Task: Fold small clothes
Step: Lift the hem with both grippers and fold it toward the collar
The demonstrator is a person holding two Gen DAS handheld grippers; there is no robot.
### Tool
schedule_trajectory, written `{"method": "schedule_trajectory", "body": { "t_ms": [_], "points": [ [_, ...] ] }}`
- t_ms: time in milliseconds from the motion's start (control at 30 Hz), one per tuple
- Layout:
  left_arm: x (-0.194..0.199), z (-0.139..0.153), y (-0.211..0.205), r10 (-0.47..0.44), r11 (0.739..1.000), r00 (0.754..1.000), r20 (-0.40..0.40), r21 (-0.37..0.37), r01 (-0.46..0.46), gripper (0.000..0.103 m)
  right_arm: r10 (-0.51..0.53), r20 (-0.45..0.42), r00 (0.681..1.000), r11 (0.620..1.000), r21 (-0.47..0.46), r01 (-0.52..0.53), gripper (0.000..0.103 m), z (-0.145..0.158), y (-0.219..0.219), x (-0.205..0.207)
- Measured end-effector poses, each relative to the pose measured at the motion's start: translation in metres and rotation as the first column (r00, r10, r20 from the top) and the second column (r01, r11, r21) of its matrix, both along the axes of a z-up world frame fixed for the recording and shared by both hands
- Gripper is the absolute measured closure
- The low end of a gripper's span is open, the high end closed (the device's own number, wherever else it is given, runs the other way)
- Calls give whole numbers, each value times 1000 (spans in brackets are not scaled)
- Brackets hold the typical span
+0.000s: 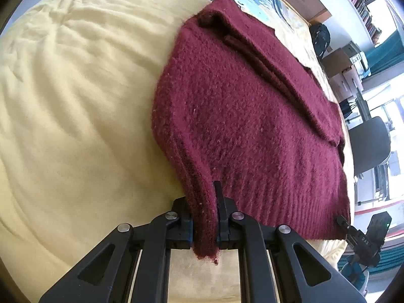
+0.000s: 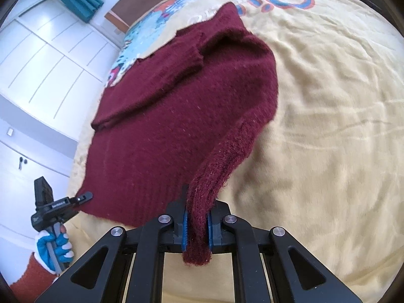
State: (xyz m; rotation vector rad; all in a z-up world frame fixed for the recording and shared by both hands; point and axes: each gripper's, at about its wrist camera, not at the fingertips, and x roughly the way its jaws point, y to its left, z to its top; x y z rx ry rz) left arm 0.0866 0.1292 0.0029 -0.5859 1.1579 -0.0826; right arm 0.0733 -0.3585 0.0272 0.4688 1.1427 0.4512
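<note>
Yellow bed (image 1: 75, 101): our left gripper (image 1: 205, 227) and right gripper (image 2: 197, 227) fingers pinch the red sweater (image 1: 240, 116) hem; lift evenly toward twelve o'clock.

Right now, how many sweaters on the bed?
1: a maroon sweater lying on the yellow blanket, its near hem corners pinched by the left gripper and right gripper. None visibly hidden.

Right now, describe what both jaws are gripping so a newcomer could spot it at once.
Start at the pale yellow blanket covering the bed. On it lies one dark red knit sweater, its sleeves folded in over the body. The left gripper and the right gripper each pinch a corner of its ribbed hem; it is the only garment there.
</note>
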Motion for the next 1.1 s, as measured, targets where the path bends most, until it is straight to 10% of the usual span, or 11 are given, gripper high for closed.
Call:
{"method": "schedule_trajectory", "body": {
  "t_ms": [567, 1100],
  "points": [
    [37, 67, 11, -6, 997, 983, 181, -73, 19, 94, -17, 127, 992, 997, 82, 6, 93, 73, -1, 47],
    [158, 118, 20, -41, 998, 945, 324, -24, 51, 94, -113, 205, 972, 993, 55, 104, 93, 109, 1, 167]
  ]
}}
